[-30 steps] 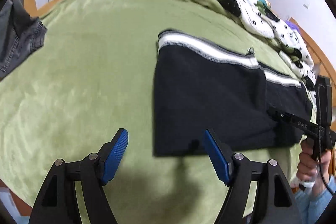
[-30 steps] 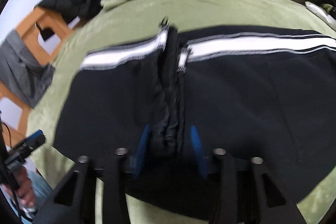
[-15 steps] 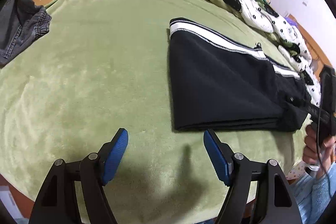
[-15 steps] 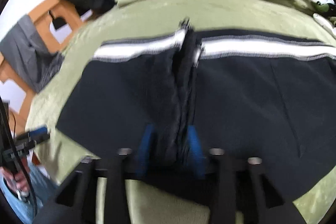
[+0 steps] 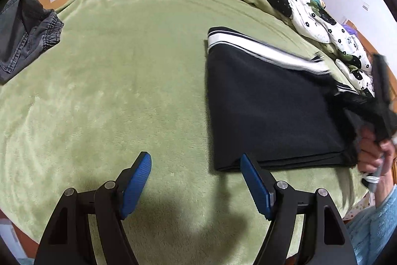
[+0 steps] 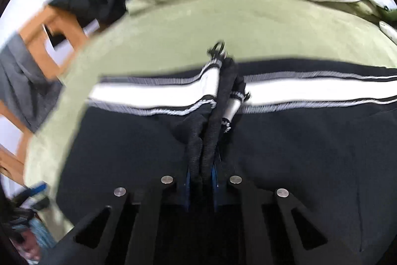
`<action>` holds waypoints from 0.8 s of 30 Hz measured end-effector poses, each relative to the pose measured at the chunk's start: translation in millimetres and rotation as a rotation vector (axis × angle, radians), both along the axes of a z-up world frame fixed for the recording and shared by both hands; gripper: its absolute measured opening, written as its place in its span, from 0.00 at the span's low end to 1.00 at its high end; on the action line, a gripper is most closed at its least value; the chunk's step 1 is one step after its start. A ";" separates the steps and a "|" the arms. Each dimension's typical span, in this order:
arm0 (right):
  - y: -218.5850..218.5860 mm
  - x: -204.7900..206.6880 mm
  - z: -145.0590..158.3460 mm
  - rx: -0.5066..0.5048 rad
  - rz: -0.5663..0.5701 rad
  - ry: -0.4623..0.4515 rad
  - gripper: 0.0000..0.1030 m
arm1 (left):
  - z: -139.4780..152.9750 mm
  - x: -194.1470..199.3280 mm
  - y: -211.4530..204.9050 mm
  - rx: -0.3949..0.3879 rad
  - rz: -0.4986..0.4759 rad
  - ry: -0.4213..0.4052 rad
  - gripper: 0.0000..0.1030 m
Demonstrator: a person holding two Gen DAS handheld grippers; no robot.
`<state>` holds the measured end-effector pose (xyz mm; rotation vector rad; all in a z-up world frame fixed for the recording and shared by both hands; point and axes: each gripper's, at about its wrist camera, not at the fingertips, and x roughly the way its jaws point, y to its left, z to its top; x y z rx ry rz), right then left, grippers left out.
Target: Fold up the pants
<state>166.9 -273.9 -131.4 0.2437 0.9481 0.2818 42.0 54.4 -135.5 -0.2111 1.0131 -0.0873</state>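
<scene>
Black pants (image 5: 270,113): folded on green blanket (image 5: 124,81), white-striped waistband farthest.
Right gripper (image 6: 201,178): just reclosed, pinching bunched pants fabric.
Left gripper (image 5: 196,181): wide apart, empty, beside pants' near corner.
Next fold likely.

Soft, even room light falls on the green bed cover (image 5: 124,81), bright without glare. The left tool (image 5: 196,183) throws a dim shadow just ahead of itself. The right wrist view is smeared with motion blur. Both views bulge, with dark rounded corners.
</scene>
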 end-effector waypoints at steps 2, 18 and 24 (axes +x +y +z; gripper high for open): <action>-10.8 0.8 4.8 -0.053 -0.013 -0.011 0.12 | 0.5 0.3 -1.0 -0.012 -0.002 -0.005 0.70; -27.8 -77.2 12.2 -0.161 -0.070 -0.022 0.23 | -1.2 30.9 -40.7 -0.018 -0.034 -0.057 0.70; -17.6 -83.1 -27.2 -0.229 -0.038 0.080 0.30 | -25.2 37.7 -53.3 -0.021 -0.051 0.055 0.71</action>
